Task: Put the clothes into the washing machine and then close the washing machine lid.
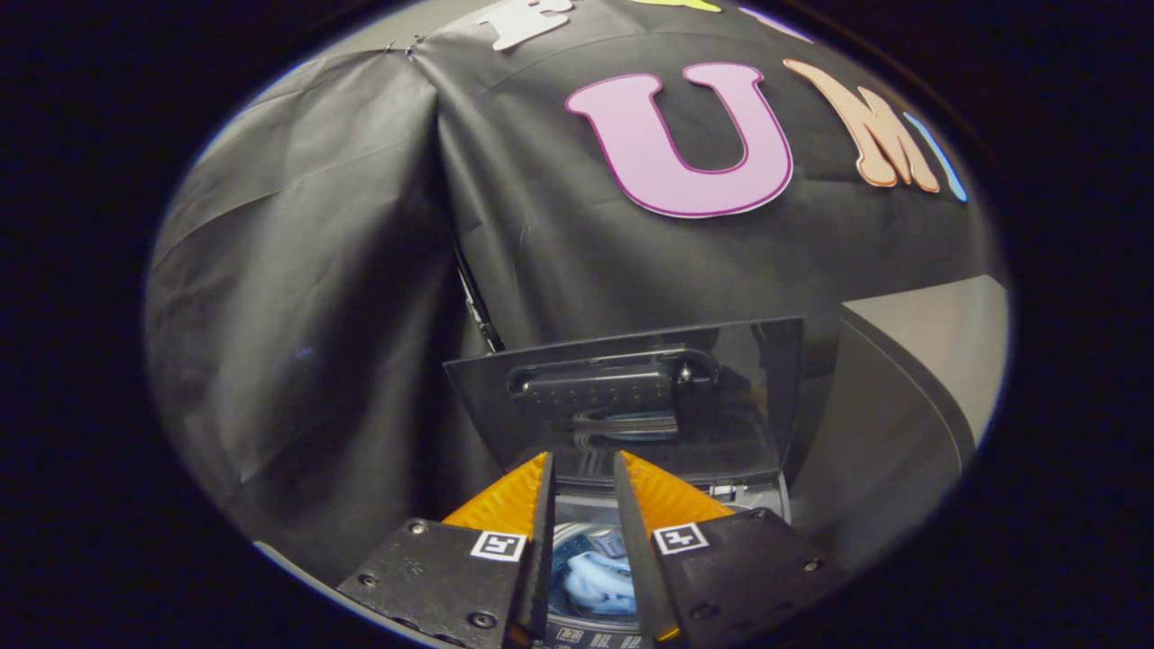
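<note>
Gripper [584, 464] open, fingers parted and empty. Below, between the fingers, blue clothes [595, 581] inside the washing machine drum [577, 541]. Just ahead, lid [622, 397] raised upright.

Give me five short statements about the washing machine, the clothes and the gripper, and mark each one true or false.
1. The dark glossy washing machine lid stands raised, beyond the fingers. True.
2. Light blue clothes lie inside the metal washing machine drum. True.
3. The hand-held gripper is shut on the clothes. False: its fingers are apart with nothing between them, and the clothes lie below in the drum.
4. The lid is closed over the drum. False: it is up, and the drum is open.
5. The clothes are draped over the lid's upper edge. False: they rest in the drum.
</note>
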### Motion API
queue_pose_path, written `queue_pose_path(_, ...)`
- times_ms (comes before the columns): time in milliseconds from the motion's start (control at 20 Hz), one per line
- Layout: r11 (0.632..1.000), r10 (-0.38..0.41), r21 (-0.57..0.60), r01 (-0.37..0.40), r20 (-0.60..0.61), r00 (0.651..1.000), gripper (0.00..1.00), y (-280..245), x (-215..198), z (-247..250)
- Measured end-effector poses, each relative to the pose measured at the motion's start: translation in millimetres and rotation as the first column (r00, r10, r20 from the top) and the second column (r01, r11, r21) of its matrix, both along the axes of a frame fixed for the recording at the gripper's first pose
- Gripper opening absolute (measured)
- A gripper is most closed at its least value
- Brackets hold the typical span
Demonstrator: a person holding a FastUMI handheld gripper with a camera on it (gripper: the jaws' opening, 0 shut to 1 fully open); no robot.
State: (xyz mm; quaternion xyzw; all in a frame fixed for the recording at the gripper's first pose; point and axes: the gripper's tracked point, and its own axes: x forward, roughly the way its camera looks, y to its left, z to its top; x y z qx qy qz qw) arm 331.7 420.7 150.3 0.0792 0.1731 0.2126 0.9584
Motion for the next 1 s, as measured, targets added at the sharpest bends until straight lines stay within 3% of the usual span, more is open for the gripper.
queue_pose_path(300,0.999,-0.019,-0.028,0.019,0.022,1.0,0.8,-4,8,2)
queue_pose_path(350,0.999,-0.022,-0.029,0.023,0.033,0.999,0.9,-3,9,4)
queue_pose_path(450,0.999,-0.029,-0.027,0.03,0.043,0.999,0.96,-3,10,3)
queue_pose_path(650,0.993,-0.079,-0.083,0.088,0.105,0.991,0.97,-11,12,5)
queue_pose_path(1000,0.993,-0.089,-0.062,0.1,0.151,0.984,0.97,-11,19,17)
